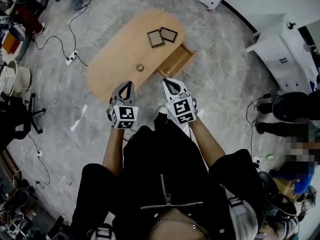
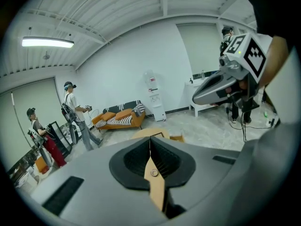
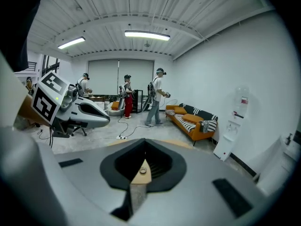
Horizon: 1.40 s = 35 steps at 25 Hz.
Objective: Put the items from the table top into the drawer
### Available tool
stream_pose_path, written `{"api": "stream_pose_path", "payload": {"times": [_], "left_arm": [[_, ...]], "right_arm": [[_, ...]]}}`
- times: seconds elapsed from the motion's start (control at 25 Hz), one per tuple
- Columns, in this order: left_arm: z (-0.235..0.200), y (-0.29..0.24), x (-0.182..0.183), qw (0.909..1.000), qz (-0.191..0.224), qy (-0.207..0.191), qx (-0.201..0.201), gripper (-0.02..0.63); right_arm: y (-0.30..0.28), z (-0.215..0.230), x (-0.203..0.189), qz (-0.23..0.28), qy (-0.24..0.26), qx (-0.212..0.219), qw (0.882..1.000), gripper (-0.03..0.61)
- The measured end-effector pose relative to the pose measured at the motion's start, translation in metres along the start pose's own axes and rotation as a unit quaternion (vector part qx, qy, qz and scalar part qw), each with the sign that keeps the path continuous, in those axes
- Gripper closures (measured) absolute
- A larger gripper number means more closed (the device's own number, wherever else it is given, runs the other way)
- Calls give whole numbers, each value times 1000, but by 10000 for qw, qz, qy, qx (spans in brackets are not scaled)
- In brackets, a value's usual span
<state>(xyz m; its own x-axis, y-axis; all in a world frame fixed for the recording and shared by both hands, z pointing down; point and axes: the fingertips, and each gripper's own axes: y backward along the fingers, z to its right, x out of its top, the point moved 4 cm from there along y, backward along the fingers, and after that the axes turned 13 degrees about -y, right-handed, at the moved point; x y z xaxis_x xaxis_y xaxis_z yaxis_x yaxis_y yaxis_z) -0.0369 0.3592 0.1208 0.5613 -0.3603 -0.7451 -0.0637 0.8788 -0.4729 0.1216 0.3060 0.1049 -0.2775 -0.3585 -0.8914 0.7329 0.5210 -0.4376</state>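
1. In the head view the person stands on the grey floor (image 1: 225, 84) with both grippers held close to the body in the middle of the frame, below the near end of the wooden table (image 1: 112, 61)
2. The left gripper (image 1: 127, 85) sits left of centre, and the left gripper view shows its fingers pressed together along a thin seam with nothing between them
3. The right gripper (image 1: 170, 83) sits just right of centre, well apart from the table; in the right gripper view its fingers also meet tip to tip and pinch nothing
4. The table runs from the centre toward the upper middle of the head view; two dark-edged square frames (image 1: 155, 38) lie side by side near its far end, nearly touching
5. A small ring (image 1: 140, 67) lies alone on the table's near part, apart from the frames
6. The drawer (image 1: 175, 61) stands pulled open on the table's right side, below the frames; what it holds cannot be made out
7. A white cabinet (image 1: 280, 54) stands at the upper right of the head view
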Motion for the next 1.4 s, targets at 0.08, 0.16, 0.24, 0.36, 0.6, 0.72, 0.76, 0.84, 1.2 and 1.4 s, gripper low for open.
{"api": "stream_pose_path", "payload": {"times": [0.08,0.16,0.24,0.36,0.6,0.72,0.76,0.84,1.2,1.4], "left_arm": [[1,-9,5,10000,-52,32,24,600],[1,-17,9,9999,-81,50,48,600],[1,-23,13,9999,-102,24,36,600],[3,-30,14,9999,-148,29,-58,600],[-10,-49,3,9995,-241,83,-171,598],[-20,-64,-7,9992,-288,152,-225,598],[-25,-70,-9,9991,-293,178,-242,598],[-33,-85,-15,9988,-282,252,-305,598],[-94,-168,-39,9961,-268,555,-635,598],[-120,-198,-52,9937,-229,711,-833,598]], "right_arm": [[-3,12,1,-24,-13,46,10000,568],[-6,24,2,-51,-22,50,10000,568],[-9,34,3,-65,-50,29,10000,568],[-11,47,1,-99,-178,-9,9998,568],[-38,51,3,-224,-285,31,9993,568],[-57,48,5,-312,-237,67,9992,568],[-65,49,7,-339,-226,73,9991,568],[-81,50,12,-375,-228,111,9990,568],[-177,57,46,-672,-280,245,9970,568],[-214,60,58,-711,-628,100,9954,568]]}}
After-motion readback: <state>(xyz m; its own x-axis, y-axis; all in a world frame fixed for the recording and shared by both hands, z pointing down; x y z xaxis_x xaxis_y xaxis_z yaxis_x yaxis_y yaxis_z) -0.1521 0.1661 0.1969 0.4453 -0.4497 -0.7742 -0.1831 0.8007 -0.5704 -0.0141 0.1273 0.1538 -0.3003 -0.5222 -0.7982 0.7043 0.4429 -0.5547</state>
